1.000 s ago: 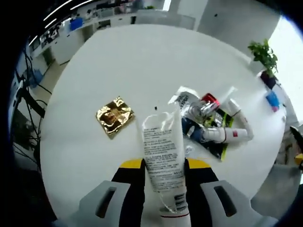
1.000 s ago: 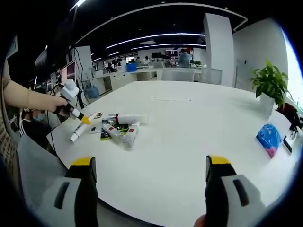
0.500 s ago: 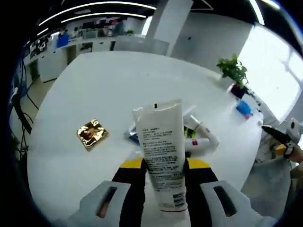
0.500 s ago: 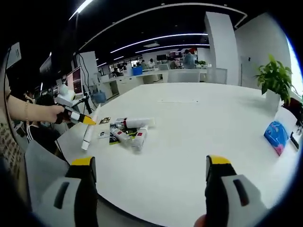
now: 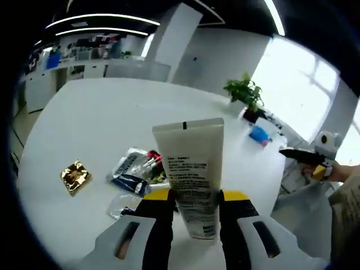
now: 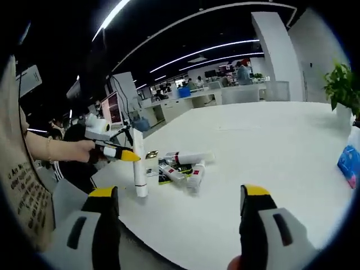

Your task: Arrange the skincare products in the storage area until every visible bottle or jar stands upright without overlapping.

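I have the white tube (image 5: pixel 190 180) clamped between the jaws of my left hand-held gripper (image 5: pixel 191 198), crimped end up and cap end down. In the right gripper view it stands upright with its cap on or just above the white surface (image 6: pixel 315 163), near the edge closest to me. I cannot tell for certain whether the cap has full contact yet.

My right hand-held gripper (image 6: pixel 175 197) is empty, its jaws spread wide, hovering well apart from everything.

Beyond and to the left of my left hand-held gripper lies the pile of remaining products (image 5: pixel 138 171), tubes and sachets lying flat and overlapping one another. A gold foil packet (image 5: pixel 75 175) sits further left, apart from the pile. In the right gripper view the pile sits just beside the standing tube.

The risks, as I judge them: a tube standing on a narrow cap is top-heavy, so if I let go before the cap sits flat, or drag a jaw against it while backing off, it will tip. It stands near the surface edge, so a fall toward me could send it off. It is also close to the pile, so a fall the other way would land it on the others.
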`<action>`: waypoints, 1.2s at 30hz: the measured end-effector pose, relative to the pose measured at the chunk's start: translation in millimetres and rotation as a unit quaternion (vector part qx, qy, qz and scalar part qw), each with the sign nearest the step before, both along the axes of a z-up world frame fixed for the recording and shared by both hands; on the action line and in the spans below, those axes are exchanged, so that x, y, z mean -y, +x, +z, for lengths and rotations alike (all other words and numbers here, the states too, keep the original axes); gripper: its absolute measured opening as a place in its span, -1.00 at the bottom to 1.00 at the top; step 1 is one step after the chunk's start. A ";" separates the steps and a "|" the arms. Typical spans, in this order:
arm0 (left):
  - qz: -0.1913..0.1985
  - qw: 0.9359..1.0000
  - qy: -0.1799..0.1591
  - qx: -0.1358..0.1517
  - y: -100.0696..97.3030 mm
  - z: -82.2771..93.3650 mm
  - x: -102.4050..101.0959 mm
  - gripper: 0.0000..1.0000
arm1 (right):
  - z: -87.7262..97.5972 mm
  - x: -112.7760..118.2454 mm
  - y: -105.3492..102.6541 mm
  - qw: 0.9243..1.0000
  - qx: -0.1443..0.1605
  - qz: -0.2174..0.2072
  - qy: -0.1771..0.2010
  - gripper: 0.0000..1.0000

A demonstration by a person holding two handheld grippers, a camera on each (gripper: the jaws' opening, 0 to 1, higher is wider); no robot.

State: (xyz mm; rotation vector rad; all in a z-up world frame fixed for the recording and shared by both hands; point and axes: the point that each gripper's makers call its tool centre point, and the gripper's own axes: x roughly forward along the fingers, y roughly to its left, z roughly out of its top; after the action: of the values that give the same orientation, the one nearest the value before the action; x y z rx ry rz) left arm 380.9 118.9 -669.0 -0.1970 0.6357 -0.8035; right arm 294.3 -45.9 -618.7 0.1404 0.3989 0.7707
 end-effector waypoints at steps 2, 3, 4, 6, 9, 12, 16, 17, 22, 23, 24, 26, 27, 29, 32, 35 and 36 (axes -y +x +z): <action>-0.030 0.999 -0.015 0.006 -8.0 8.9 13.0 -0.45 | 8.1 -16.7 -5.1 0.999 -0.002 0.039 0.020 0.65; -0.042 0.999 -0.020 0.009 -11.0 12.3 17.4 -0.45 | 11.3 -22.4 -5.9 0.998 -0.002 0.051 0.026 0.64; -0.059 0.998 -0.027 0.014 -15.2 18.8 24.3 -0.45 | 14.7 -27.5 -6.4 0.998 -0.002 0.060 0.034 0.64; -0.084 0.996 -0.035 0.022 -21.0 27.7 33.2 -0.45 | 20.6 -34.7 -4.1 0.997 0.001 0.070 0.043 0.65; -0.115 0.991 -0.052 0.032 -28.2 43.6 46.7 -0.45 | 30.4 -45.8 1.9 0.994 0.006 0.091 0.058 0.64; -0.143 0.987 -0.064 0.042 -33.8 59.5 59.5 -0.45 | 44.0 -55.4 10.1 0.991 0.016 0.108 0.079 0.58; -0.182 0.978 -0.087 0.048 -43.4 76.3 77.1 -0.45 | 56.9 -64.5 22.6 0.985 0.014 0.131 0.108 0.51; -0.198 0.975 -0.090 0.051 -47.7 80.2 82.9 -0.45 | 58.9 -66.4 25.8 0.985 0.016 0.136 0.108 0.50; -0.241 0.964 -0.093 0.062 -62.1 91.1 101.6 -0.45 | 69.6 -75.9 37.5 0.981 0.023 0.161 0.106 0.43; -0.249 0.962 -0.093 0.062 -64.1 91.7 103.7 -0.45 | 72.5 -77.1 37.7 0.979 0.022 0.165 0.116 0.38; -0.260 0.959 -0.091 0.063 -66.0 92.1 106.4 -0.45 | 76.9 -79.1 37.2 0.975 0.010 0.171 0.140 0.34; -0.278 0.954 -0.086 0.068 -69.6 94.3 111.1 -0.45 | 81.1 -79.8 37.9 0.971 0.001 0.174 0.162 0.25; -0.283 0.953 -0.085 0.070 -70.5 96.0 113.1 -0.45 | 82.3 -79.8 37.8 0.970 0.001 0.178 0.166 0.19; -0.291 0.950 -0.088 0.073 -71.1 100.6 116.8 -0.45 | 82.8 -80.0 36.4 0.969 0.003 0.184 0.166 0.07; -0.295 0.947 -0.099 0.076 -69.7 106.8 119.1 -0.45 | 80.7 -79.4 34.4 0.969 0.001 0.189 0.161 -0.06; -0.299 0.946 -0.106 0.073 -68.8 108.7 119.6 -0.45 | 81.5 -77.4 30.8 0.966 0.003 0.196 0.167 -0.22; -0.301 0.945 -0.106 0.073 -68.8 108.7 119.2 -0.45 | 83.1 -77.6 29.7 0.966 0.005 0.196 0.170 -0.24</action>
State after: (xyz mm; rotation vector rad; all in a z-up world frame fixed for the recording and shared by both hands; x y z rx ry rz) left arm 312.1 -0.3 -560.3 -0.1355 0.4684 -1.4680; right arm 324.0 31.7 -535.6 0.3861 0.2836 1.2292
